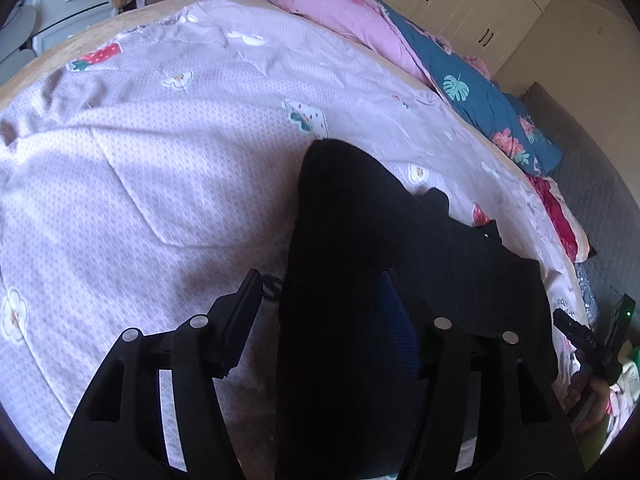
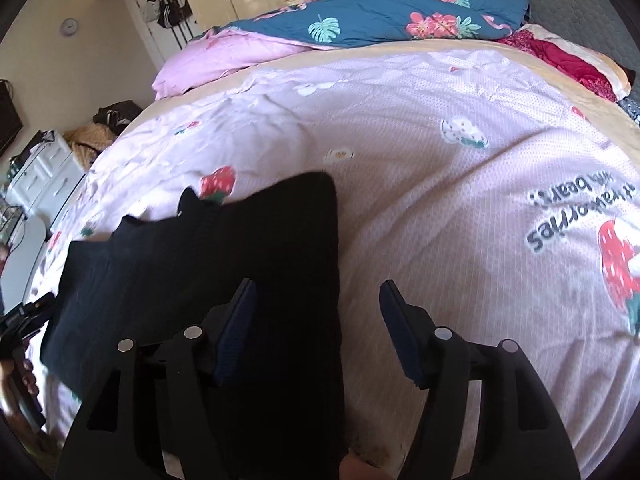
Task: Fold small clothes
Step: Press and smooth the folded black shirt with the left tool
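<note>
Left wrist view: your left gripper [image 1: 320,320] stands parted over the folded black knit garment [image 1: 360,220] on the pink strawberry-print bedspread [image 1: 140,160].

Right wrist view: your right gripper [image 2: 318,320] stands parted at the garment's right edge, nothing clamped. One fold appears complete; further folds may remain.

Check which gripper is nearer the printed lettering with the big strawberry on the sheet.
Right. The right gripper hangs over the black garment's edge, with the lettering just beyond its outer finger. The left gripper is over the garment's opposite side, farther away.
</note>
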`<state>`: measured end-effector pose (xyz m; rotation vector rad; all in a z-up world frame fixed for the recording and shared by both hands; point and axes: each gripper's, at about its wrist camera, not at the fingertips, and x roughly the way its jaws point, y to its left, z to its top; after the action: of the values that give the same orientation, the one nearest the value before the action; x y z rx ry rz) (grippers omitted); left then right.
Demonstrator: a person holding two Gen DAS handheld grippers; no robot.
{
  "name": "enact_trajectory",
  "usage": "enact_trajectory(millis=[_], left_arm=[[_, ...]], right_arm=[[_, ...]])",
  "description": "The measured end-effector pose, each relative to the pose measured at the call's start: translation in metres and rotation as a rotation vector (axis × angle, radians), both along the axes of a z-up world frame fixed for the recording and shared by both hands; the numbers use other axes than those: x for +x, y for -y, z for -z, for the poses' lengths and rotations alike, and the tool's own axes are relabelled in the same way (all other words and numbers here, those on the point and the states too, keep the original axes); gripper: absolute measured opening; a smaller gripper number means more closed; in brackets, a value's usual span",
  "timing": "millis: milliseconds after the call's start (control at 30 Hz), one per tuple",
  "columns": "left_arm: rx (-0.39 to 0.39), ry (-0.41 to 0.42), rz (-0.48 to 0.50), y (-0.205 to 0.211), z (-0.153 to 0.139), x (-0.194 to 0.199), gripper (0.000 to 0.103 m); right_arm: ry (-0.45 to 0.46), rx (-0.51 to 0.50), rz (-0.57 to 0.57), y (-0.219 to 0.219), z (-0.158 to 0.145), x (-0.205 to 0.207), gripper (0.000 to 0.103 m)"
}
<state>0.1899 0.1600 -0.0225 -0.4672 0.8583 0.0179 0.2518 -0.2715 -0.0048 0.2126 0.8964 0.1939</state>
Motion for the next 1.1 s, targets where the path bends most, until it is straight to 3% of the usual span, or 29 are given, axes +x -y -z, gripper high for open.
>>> enact_trajectory(millis=[300,367,400,500,567,667,767,900,1100], left_arm=[[-0.051,-0.043,-0.018,-0.002,0.017,-0.026,0.054],[-0.042,-0.05,-0.007,0.002,0.017,-0.03,0.051],[-0.031,-0.054,-0.002,0.004,0.017,-0.031,0.046],[-0.023,-0.053,0.013,0.011,0.017,-0.036,0.029],[-0.012,-0.044,0.023,0.014,0.015,-0.042,0.018],[0.074,-0.021,0.023,0.021,0.007,-0.052,0.008],[0.129,-0.033,0.018,0.024,0.009,-0.055,0.008],[0.108,-0.063,0.012,0.02,0.017,-0.054,0.009],[0.131,-0.057,0.005,0.025,0.015,-0.062,0.009]], right_arm=[[-0.058,0.05,-0.024,0.003,0.017,-0.03,0.06],[-0.065,0.07,-0.021,0.006,0.018,-0.034,0.04],[-0.068,0.086,-0.031,0.007,0.019,-0.036,0.023],[-0.064,0.093,-0.044,0.008,0.018,-0.041,0.008],[-0.052,0.078,-0.05,0.008,0.016,-0.044,0.007],[-0.025,0.033,-0.046,0.007,0.009,-0.05,0.006],[-0.025,0.024,-0.034,0.011,0.01,-0.052,0.006],[-0.06,-0.014,-0.02,0.007,0.019,-0.051,0.008],[-0.042,-0.065,0.022,0.01,0.017,-0.057,0.031]])
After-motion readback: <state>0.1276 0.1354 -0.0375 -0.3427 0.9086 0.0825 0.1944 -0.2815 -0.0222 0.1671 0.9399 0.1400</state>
